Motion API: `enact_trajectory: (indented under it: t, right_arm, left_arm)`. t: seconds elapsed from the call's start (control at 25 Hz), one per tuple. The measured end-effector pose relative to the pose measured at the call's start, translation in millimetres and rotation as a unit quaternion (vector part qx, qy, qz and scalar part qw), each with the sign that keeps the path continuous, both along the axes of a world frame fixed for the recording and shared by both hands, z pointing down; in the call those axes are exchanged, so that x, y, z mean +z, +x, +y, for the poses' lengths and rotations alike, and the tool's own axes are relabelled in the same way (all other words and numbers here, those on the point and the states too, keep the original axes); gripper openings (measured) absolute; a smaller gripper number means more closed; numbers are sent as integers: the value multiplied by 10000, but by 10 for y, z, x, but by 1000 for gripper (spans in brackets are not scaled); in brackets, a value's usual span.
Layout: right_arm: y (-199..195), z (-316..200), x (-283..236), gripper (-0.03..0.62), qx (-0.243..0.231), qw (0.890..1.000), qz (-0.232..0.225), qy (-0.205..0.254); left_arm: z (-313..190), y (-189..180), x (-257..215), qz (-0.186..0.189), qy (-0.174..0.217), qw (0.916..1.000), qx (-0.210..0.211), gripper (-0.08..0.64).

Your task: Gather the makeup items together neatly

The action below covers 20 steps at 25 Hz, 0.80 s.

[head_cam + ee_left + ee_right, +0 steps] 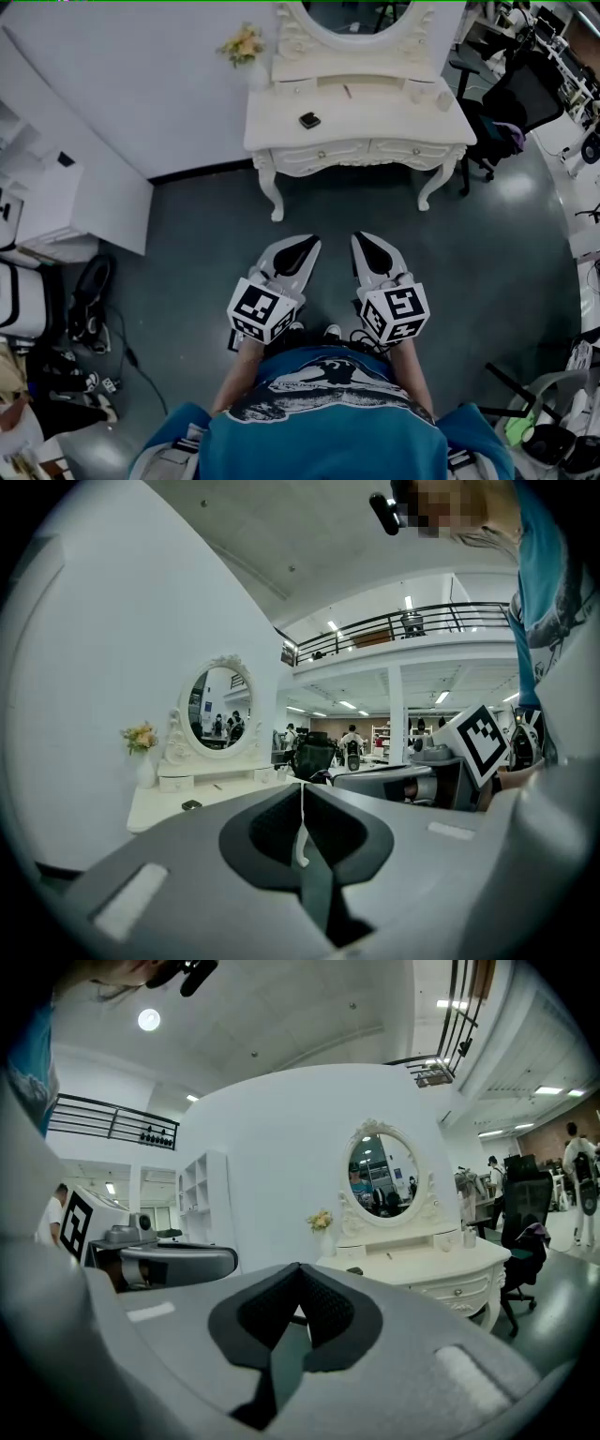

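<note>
Two closed, empty tongs: left gripper (302, 248); right gripper (367, 246) | dressing table (375, 111) ahead, well apart

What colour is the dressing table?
White; the dressing table shows best in the head view.

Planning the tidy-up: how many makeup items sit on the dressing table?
3: dark compact left of centre, thin stick farther back, small jar at the right end; others may be hidden.
</note>
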State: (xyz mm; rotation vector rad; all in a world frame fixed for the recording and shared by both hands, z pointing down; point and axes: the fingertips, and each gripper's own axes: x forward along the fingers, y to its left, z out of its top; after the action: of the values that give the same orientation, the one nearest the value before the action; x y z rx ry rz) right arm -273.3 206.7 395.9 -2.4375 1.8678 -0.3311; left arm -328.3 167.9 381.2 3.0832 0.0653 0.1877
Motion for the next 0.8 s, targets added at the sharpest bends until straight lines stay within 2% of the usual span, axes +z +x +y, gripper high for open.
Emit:
enact_trajectory:
  t: [0.4, 0.8]
  right_arm:
    - [358, 294, 181, 3, 157, 9997, -182, -54]
    - [802, 192, 316, 3, 423, 9985, -350, -90]
  left_arm:
    - [362, 340, 165, -239, 43, 9994, 255, 14]
    - [184, 723, 276, -400, 30, 9984, 399, 14]
